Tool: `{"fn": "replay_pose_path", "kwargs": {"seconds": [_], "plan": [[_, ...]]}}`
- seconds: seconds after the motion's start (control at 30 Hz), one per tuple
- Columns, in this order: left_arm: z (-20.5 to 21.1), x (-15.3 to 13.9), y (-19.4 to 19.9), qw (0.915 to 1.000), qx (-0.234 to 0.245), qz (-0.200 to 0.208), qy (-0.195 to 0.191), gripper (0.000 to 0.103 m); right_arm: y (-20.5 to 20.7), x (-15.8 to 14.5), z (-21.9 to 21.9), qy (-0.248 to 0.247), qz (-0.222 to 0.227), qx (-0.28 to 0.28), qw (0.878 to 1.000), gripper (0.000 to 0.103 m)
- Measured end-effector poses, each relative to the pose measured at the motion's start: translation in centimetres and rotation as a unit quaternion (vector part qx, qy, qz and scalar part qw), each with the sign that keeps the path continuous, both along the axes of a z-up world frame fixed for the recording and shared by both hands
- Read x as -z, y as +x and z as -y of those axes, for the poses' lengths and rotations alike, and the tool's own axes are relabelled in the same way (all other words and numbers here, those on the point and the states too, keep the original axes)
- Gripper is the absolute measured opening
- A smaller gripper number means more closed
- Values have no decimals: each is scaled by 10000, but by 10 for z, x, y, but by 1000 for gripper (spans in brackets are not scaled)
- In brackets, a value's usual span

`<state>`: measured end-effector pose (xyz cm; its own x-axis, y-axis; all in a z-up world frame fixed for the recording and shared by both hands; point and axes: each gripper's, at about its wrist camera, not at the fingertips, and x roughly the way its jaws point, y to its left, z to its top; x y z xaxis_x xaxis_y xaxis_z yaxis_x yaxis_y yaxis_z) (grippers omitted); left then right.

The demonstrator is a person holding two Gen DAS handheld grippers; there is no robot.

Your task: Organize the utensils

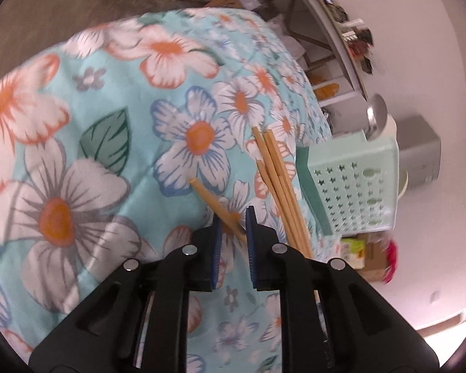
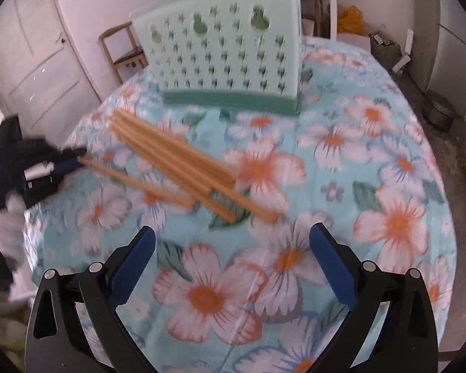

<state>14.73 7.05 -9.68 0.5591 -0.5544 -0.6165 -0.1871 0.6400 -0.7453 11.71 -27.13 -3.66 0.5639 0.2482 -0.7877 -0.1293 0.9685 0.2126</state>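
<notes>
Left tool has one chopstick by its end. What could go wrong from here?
1. The left tool pinches the single chopstick near one end, so it may pivot or slip on lifting.
2. Swinging it could scatter the loose chopstick bundle beside it.
3. The utensil holder looks light and may tip.

I can read no words, brand names or numbers anywhere in front of me. The packages past the table edge (image 1: 354,248) are too blurred to make out, and the green rack (image 2: 223,49) shows only cut-out shapes.
</notes>
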Motion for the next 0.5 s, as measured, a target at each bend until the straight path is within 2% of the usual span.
{"fn": "replay_pose_path", "kwargs": {"seconds": [0.13,0.23,0.33,0.4,0.43,0.5], "plan": [[2,-7,-6,9978,252,384,470,17,12,-31,-14,126,482,-269,9984,97],[-1,-8,-11,9960,365,580,578,18,28,-49,-38,227,726,-688,9947,92],[-5,-7,-17,9947,435,730,586,19,48,-57,-74,142,827,-1231,9888,83],[-5,-7,-20,9940,467,802,574,19,61,-57,-106,-125,896,-1728,9808,72],[-6,-7,-21,9936,485,844,571,19,64,-56,-116,-243,907,-1856,9781,69],[-7,-6,-23,9928,521,922,554,19,75,-52,-136,-457,852,-2113,9726,55]]}}
